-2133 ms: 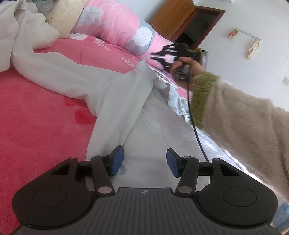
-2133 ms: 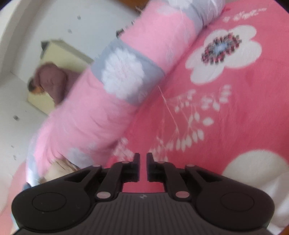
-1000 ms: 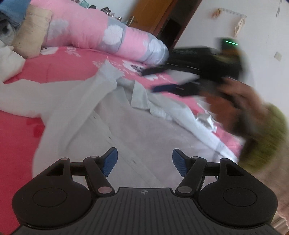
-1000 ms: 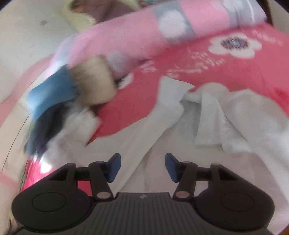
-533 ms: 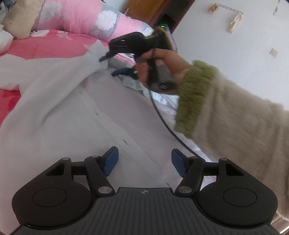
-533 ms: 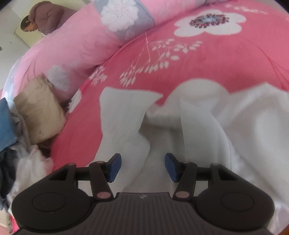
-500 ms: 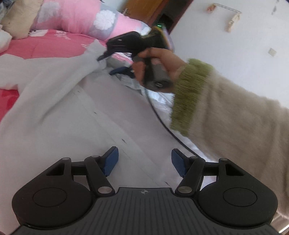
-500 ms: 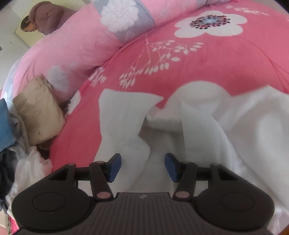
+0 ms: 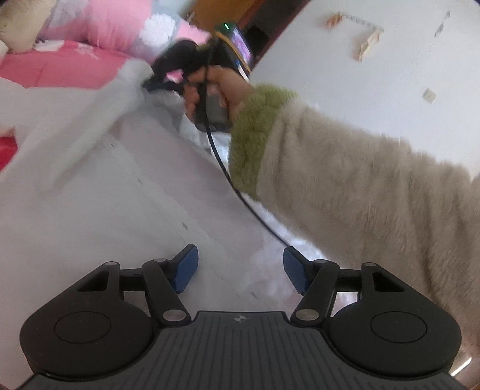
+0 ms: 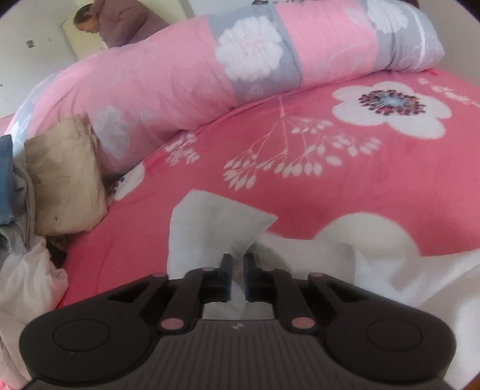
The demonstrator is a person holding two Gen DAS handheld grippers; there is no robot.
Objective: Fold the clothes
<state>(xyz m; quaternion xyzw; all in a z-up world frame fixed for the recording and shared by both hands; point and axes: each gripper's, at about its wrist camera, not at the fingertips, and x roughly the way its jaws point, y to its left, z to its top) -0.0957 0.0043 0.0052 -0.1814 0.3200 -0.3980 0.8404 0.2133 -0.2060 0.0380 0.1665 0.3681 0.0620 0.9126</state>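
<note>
The white long-sleeved button shirt (image 9: 99, 192) lies spread on the bed, over the pink bedspread printed with white flowers (image 10: 345, 168). In the left wrist view the shirt fills the lower left of the picture, its button placket running diagonally across the cloth.

Left tongs (image 9: 240, 271): jaws open, blue pads well apart. Shirt cloth lies under the gap, and the pads do not press on it.

Right tongs (image 10: 237, 270): jaws have just been closing and now stand nearly together, with a fold of the white shirt between the pads, at the edge beside the collar. The pads grip this fold. In the left wrist view the same tongs (image 9: 162, 81) appear blurred at the far edge of the shirt, held by the person's right hand (image 9: 216, 87). A fuzzy cream sleeve with a green cuff (image 9: 345, 180) covers the arm, and a black cable (image 9: 222, 168) runs from the handle down across the shirt.

A long rolled pink and grey quilt with white flowers (image 10: 210, 75) lies along the far side of the bed. A folded beige garment (image 10: 63, 177) leans against its left end, with other clothes piled beside it. A second person, in a mauve top (image 10: 120, 21), is visible beyond the quilt
</note>
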